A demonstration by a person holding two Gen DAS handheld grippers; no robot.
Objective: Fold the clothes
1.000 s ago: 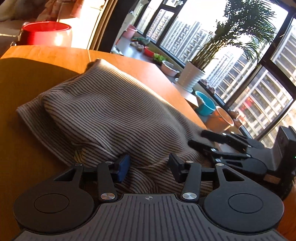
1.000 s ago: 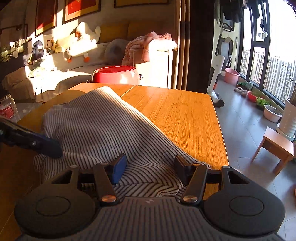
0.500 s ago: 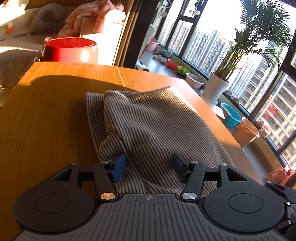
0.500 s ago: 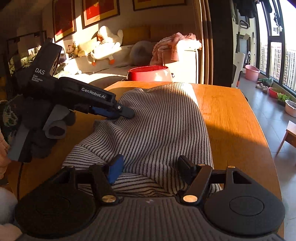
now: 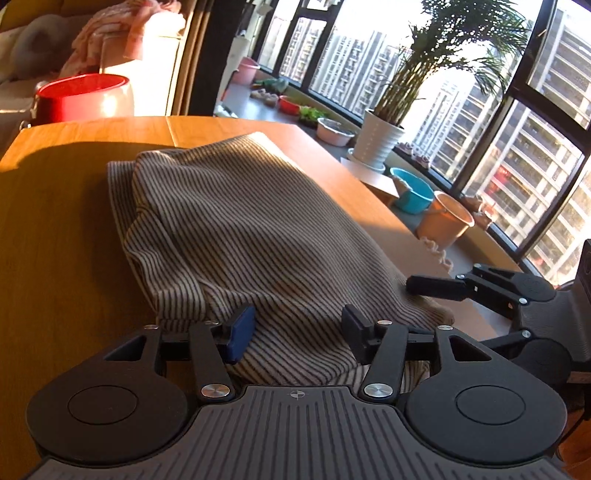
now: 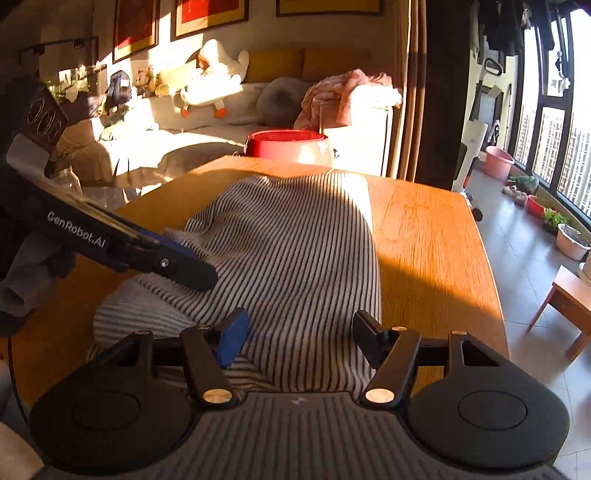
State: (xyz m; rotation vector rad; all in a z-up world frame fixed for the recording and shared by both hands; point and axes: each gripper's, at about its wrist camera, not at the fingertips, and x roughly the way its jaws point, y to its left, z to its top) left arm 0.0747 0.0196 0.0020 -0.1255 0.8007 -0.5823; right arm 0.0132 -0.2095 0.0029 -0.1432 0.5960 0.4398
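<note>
Left gripper (image 6: 192, 271) side, left of the frame in the right wrist view: white lettering reads "GenRobot.AI"
Red framed pictures (image 6: 207, 11), top of frame: marks there too blurred to read

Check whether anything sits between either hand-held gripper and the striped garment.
Nothing visible does. The left hand-held gripper and the right hand-held gripper both have open jaws directly over the near edge of the striped garment, with only cloth between the fingers on the wooden table.
</note>
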